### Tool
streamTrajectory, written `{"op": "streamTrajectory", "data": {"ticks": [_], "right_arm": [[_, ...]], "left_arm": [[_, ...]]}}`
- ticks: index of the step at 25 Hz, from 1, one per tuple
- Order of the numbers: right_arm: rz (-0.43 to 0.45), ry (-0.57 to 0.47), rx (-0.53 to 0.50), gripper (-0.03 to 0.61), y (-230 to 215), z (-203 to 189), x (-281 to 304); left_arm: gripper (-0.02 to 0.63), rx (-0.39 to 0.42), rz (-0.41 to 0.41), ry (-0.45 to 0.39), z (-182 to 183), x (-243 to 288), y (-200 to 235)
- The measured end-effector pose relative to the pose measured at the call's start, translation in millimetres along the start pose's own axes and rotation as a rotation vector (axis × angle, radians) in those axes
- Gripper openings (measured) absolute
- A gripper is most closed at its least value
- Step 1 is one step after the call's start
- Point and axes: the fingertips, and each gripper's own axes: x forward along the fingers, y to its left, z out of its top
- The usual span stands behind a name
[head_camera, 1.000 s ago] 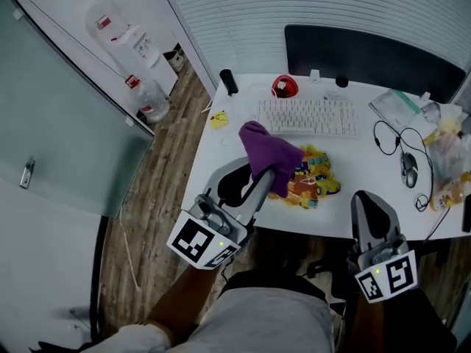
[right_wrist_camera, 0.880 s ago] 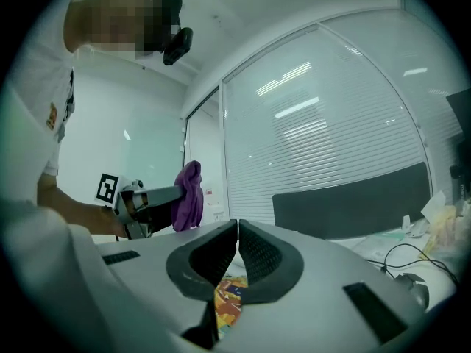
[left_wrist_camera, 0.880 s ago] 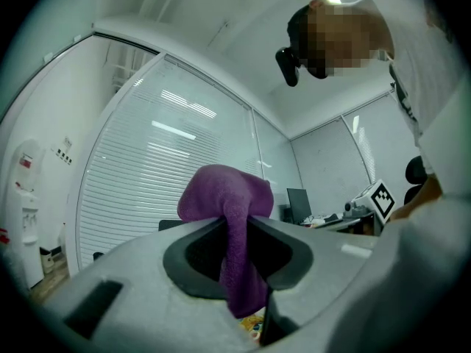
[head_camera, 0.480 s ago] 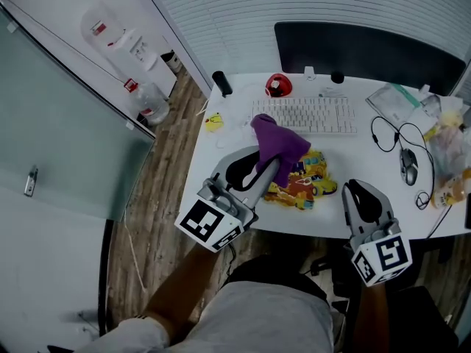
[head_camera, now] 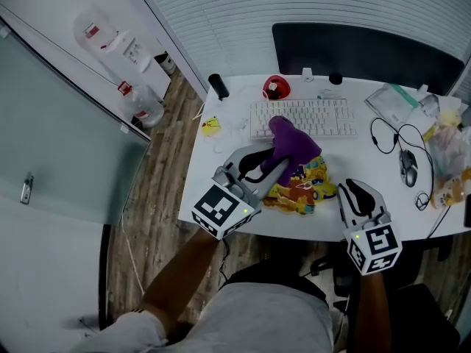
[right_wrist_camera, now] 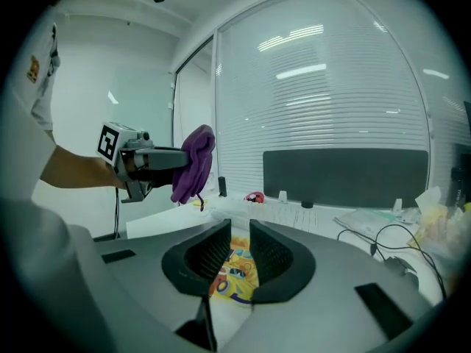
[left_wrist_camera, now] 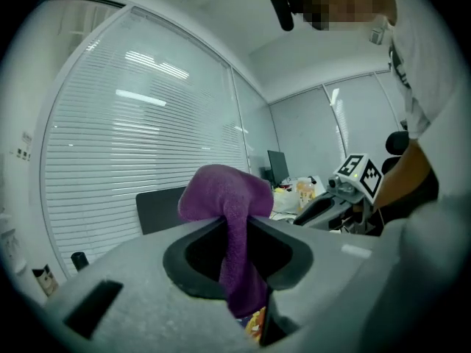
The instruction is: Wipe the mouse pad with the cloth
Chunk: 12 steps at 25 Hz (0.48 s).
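A purple cloth (head_camera: 294,147) hangs bunched from my left gripper (head_camera: 276,169), whose jaws are shut on it. It hovers over the far left part of the colourful mouse pad (head_camera: 309,190), which lies on the white desk (head_camera: 221,190) in front of the keyboard. In the left gripper view the cloth (left_wrist_camera: 221,193) fills the jaw gap of that gripper (left_wrist_camera: 235,234). My right gripper (head_camera: 358,192) is at the desk's front edge, right of the pad. Its jaws (right_wrist_camera: 237,252) are opening by a narrow gap with nothing between them, and the pad (right_wrist_camera: 235,274) shows through.
A white keyboard (head_camera: 305,116) lies behind the pad. A corded mouse (head_camera: 409,169) and plastic bags (head_camera: 449,153) crowd the right side. A red object (head_camera: 274,88), a black cylinder (head_camera: 218,87) and a dark screen (head_camera: 368,54) stand at the back. A water dispenser (head_camera: 110,39) is on the floor at left.
The left gripper has carried the cloth rightward and lower, over the pad. The right gripper has come down and forward to the desk's front edge.
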Motion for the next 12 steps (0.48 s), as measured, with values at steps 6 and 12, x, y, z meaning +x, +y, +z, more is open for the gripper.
{"op": "streamTrajectory", "data": {"ticks": [6, 12], "right_arm": [[-0.012, 0.106, 0.004, 0.126, -5, -26, 17], [-0.033, 0.248, -0.007, 0.182, -15, -54, 34]], "left_arm": [[0.080, 0.068, -0.086, 0.125, -24, 18, 3], [0.081, 0.118, -0.176, 0.262, -52, 36, 3]]}}
